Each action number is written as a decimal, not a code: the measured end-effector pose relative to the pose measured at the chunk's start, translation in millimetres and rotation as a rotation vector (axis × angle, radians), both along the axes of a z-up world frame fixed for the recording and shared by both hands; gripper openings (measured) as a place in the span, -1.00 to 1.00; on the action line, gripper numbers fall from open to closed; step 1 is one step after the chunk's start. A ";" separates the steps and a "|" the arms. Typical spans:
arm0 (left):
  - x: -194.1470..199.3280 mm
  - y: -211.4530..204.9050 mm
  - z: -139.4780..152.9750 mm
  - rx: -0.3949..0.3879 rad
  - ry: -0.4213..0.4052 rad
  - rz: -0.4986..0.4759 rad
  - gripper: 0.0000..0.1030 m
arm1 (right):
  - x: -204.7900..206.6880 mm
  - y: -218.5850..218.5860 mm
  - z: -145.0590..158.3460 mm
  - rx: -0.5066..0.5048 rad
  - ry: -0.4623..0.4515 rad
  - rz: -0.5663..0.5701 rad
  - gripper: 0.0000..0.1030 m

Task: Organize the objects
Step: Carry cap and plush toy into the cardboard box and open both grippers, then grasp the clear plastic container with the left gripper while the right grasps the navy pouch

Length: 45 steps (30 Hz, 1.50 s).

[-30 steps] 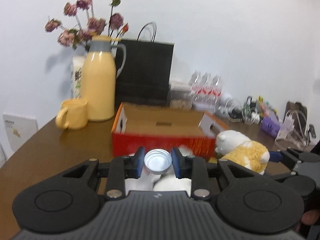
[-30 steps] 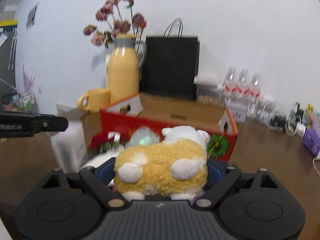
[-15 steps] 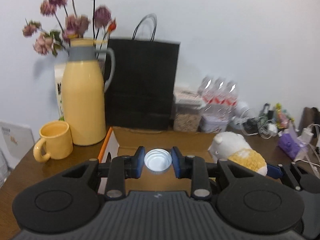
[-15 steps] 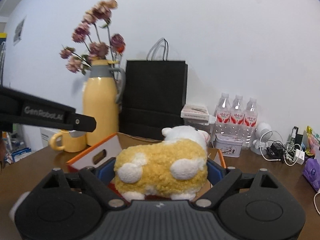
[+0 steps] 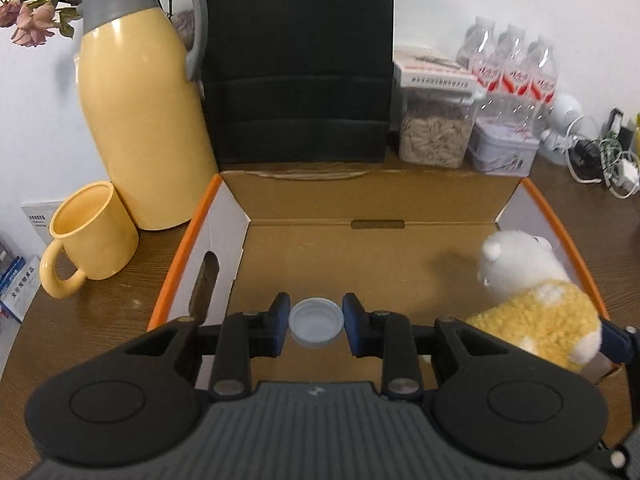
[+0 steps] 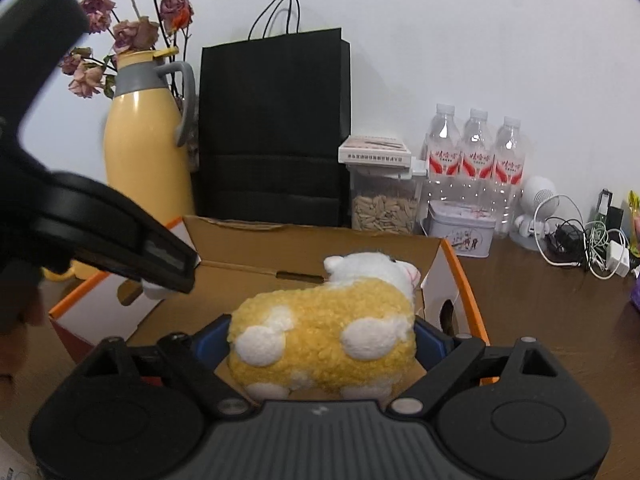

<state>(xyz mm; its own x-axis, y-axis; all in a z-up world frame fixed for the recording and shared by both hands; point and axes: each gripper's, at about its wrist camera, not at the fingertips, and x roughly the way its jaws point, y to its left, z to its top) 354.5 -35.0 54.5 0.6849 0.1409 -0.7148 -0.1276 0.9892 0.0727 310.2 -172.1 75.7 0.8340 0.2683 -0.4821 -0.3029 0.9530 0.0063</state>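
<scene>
An open cardboard box (image 5: 376, 204) with orange edges lies on the brown table, its brown floor bare. My left gripper (image 5: 316, 322) is shut on a small white cap (image 5: 316, 321) and hangs over the box's near left part. In the right wrist view my right gripper (image 6: 322, 344) is shut on a yellow and white plush sheep (image 6: 324, 344), held above the box (image 6: 312, 248). The same sheep (image 5: 536, 300) shows at the right of the left wrist view, over the box's right side. The left gripper's black body (image 6: 100, 232) crosses the left of the right wrist view.
Behind the box stand a yellow thermos jug (image 5: 140, 112), a yellow mug (image 5: 90, 236), a black paper bag (image 5: 298, 60), a jar of seeds (image 5: 434, 136), a tin (image 5: 502, 152) and three water bottles (image 5: 512, 72). Cables and chargers (image 6: 580, 240) clutter the right.
Both grippers moved forward from in front of the box to above its open inside, carrying the cap and the sheep. The left wrist view now tilts down into the box.
</scene>
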 end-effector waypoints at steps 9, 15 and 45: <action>-6.7 -8.8 2.2 0.051 -0.064 0.028 0.83 | -0.6 -4.1 -0.1 0.017 0.014 -0.008 1.00; -24.8 -7.1 18.6 0.040 -0.151 0.024 1.00 | -6.0 -4.0 4.6 0.013 -0.005 -0.010 1.00; -238.7 58.6 36.2 -0.058 -0.402 -0.050 1.00 | -169.6 -79.0 17.2 -0.079 -0.144 0.065 1.00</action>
<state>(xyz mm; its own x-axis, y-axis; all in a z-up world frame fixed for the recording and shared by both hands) 115.8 23.6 90.6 0.9162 0.0676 -0.3950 -0.0863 0.9958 -0.0297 140.6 -251.1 92.9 0.8779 0.2899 -0.3811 -0.3564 0.9272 -0.1156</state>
